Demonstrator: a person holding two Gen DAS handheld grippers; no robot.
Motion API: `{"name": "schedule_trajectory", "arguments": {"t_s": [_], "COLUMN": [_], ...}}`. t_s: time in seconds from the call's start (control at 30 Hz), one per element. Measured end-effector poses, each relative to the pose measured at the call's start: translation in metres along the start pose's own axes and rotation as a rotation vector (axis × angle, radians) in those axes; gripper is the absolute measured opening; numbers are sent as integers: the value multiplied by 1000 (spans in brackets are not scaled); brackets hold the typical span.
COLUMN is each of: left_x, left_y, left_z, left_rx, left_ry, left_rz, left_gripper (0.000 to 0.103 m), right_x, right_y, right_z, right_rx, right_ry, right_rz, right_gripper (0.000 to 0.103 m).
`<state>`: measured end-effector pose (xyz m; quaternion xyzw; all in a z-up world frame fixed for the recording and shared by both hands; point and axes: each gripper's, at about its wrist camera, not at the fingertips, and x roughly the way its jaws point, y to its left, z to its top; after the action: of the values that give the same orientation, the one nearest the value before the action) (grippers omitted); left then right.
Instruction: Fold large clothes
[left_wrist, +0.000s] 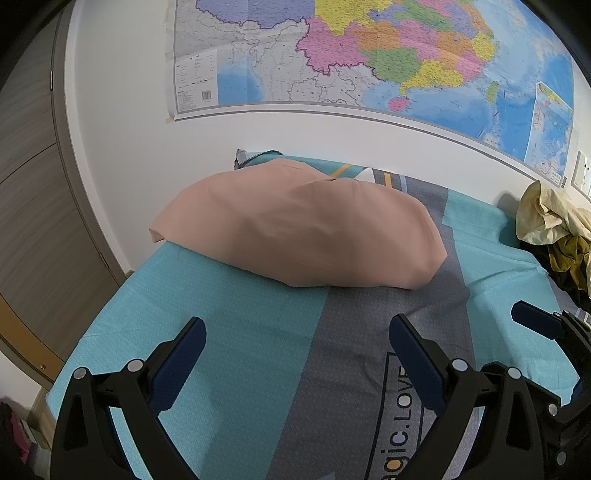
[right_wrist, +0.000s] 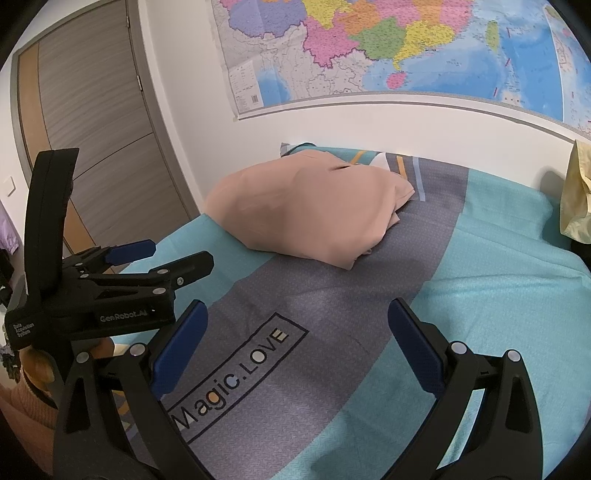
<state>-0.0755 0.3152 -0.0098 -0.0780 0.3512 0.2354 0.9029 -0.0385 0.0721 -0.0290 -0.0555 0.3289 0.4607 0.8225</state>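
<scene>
A folded peach-pink garment (left_wrist: 295, 232) lies in a neat bundle at the far side of the bed (left_wrist: 229, 332), near the wall; it also shows in the right wrist view (right_wrist: 314, 210). My left gripper (left_wrist: 295, 350) is open and empty, hovering over the bedsheet a short way in front of the bundle. My right gripper (right_wrist: 295, 336) is open and empty over the "Magic.LOVE" print (right_wrist: 236, 380). The left gripper also appears from the side in the right wrist view (right_wrist: 173, 262), and the right gripper's blue fingertip shows at the right edge of the left wrist view (left_wrist: 535, 317).
A pile of crumpled yellowish clothes (left_wrist: 554, 225) lies at the bed's right end, also visible in the right wrist view (right_wrist: 578, 192). A large map (left_wrist: 369, 59) hangs on the white wall behind the bed. A wooden door (right_wrist: 99, 129) stands at the left.
</scene>
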Motion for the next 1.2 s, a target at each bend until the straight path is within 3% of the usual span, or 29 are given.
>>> {"name": "schedule_trajectory", "arguments": {"t_s": [1.2], "left_x": [-2], "left_y": [-6], "left_z": [-5], "left_rx": [5], "left_ry": [3], "left_rz": [-7], "left_gripper": [96], "right_x": [-5], "right_y": [1], "right_z": [0], "right_rx": [2], "right_ry": [-12], "right_rz": [-4], "right_gripper": [96]}}
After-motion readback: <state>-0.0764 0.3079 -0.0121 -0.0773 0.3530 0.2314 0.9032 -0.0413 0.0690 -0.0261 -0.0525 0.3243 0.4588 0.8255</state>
